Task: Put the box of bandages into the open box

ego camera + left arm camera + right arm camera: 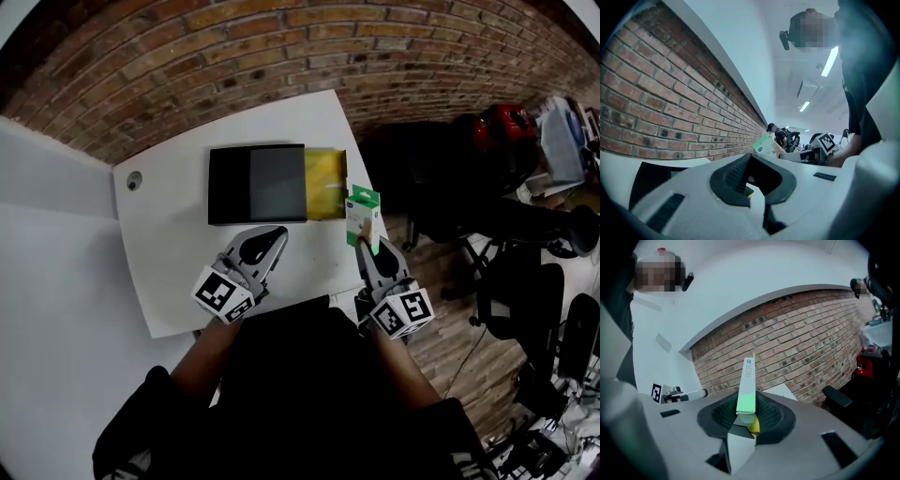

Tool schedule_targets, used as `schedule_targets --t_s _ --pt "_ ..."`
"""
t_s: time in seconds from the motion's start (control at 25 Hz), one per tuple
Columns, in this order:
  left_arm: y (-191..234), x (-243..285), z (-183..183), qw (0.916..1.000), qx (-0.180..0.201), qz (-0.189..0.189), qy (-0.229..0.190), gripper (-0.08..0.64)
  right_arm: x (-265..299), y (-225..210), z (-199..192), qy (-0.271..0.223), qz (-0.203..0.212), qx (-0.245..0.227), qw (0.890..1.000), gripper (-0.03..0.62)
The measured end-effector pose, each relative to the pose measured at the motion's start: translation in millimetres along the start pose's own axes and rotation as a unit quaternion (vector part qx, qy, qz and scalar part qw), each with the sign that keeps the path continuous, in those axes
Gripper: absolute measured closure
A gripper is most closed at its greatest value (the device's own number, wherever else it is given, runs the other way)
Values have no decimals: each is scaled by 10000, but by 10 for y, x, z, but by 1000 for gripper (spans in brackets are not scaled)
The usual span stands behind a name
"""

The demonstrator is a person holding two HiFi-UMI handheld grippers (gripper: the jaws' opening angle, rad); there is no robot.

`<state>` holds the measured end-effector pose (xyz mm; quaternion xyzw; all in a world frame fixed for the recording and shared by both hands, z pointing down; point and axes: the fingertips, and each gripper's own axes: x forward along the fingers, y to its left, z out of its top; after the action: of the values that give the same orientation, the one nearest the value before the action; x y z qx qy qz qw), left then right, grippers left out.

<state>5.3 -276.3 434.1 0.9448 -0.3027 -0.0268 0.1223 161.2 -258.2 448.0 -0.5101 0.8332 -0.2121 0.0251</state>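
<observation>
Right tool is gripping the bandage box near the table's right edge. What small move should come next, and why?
Probably carry it forward and slightly left until it hangs over the yellow opening. The right tool is shut on the bandage box, which sits just short of the open box, whose yellow inside lies uncovered beside the black lid.

Open box seemingly free inside, black cover alongside

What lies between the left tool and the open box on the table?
Only a narrow strip of bare white table separates the left tool from the open box; the head view shows it.
</observation>
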Motion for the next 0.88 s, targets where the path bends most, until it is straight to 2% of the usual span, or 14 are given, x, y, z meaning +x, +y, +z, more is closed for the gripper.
schedule_targets --t_s 0.36,0.52,0.88 --pt "171 79 -127 9985 -450 -319 -51 545 475 -169 31 -317 -296 920 9948 500" --pt "198 78 -197 9980 -533 -333 -25 545 630 -278 -58 -251 -362 1312 9904 500" --pt "300 14 -257 9984 -544 -164 -22 545 921 -392 -276 106 -374 1501 9879 500"
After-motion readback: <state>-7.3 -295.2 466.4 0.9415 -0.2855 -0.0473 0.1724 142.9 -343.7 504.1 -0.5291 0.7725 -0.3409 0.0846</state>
